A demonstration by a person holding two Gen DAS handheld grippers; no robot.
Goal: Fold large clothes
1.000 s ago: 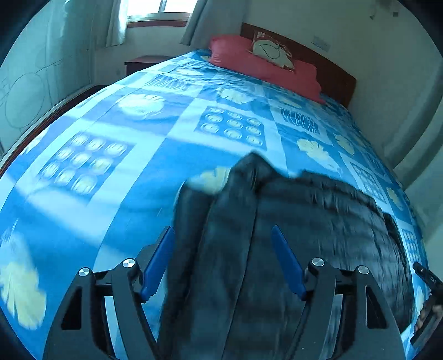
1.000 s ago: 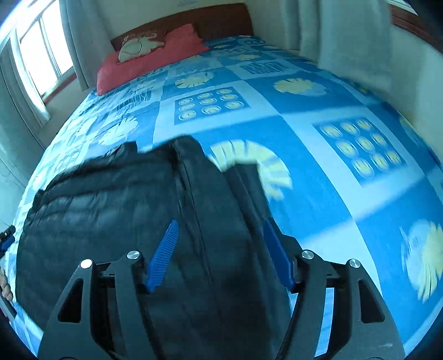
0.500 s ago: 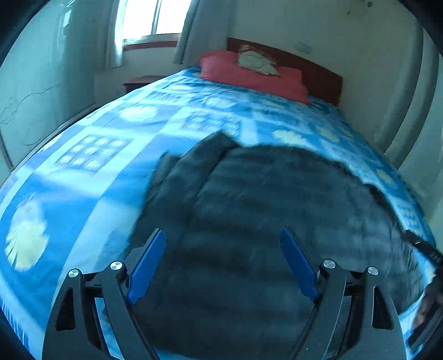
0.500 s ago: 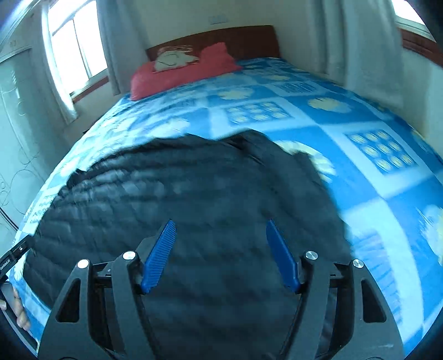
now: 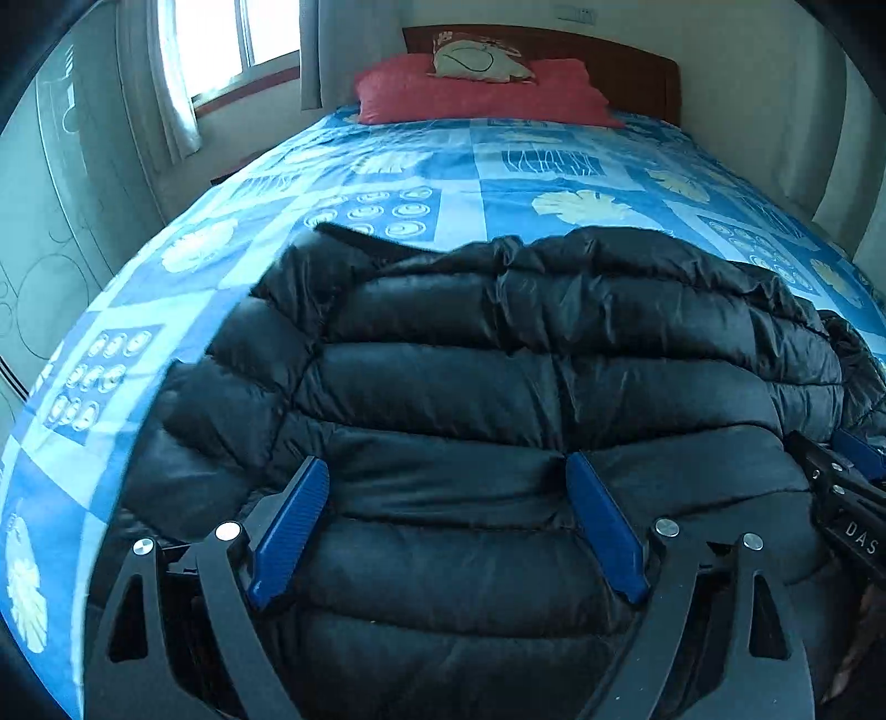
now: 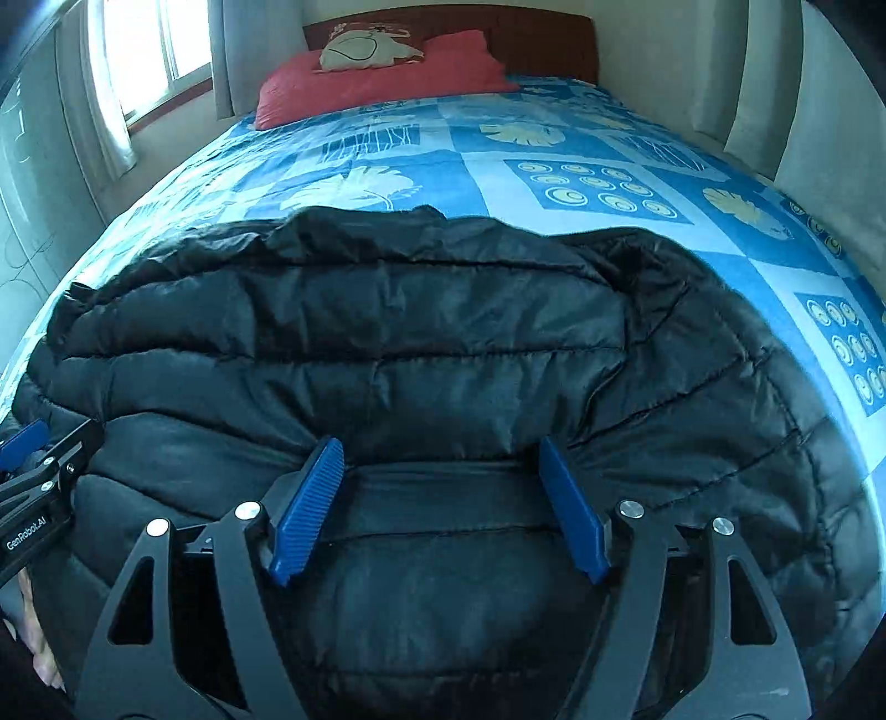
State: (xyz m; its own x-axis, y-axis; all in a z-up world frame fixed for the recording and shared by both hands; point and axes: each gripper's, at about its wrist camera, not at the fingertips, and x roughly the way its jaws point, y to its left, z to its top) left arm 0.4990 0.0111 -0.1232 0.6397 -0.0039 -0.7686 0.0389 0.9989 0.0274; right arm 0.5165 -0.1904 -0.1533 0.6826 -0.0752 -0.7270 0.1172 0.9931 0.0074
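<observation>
- The bed (image 5: 476, 183) fills both views, covered by a blue patchwork bedspread (image 6: 487, 183) printed with pale leaves and rings, running back to a dark wooden headboard (image 5: 637, 72).
- A black quilted puffer jacket (image 5: 526, 376) lies spread across the near end of the bed, reaching almost from the left edge to the right edge; its puffy bands run crosswise, and a folded-in part shows at its far left corner in the left wrist view.
- In the right wrist view the jacket (image 6: 421, 343) has a rumpled flap lying over its right side, with the far hem uneven against the bedspread.
- A red pillow (image 5: 476, 91) lies at the head edge of the bed, and a cream cushion (image 6: 365, 47) with a drawn pattern rests on top of it.
- A window (image 5: 238, 39) with pale curtains stands beyond the left edge of the bed.
- The left gripper (image 5: 448, 498) hangs over the jacket's near part, its blue fingers spread wide and opening further; fabric lies under them, not pinched.
- The right gripper (image 6: 440, 482) is likewise spread and opening, with jacket fabric bunched just beyond its fingertips; the pads do not press on it.
</observation>
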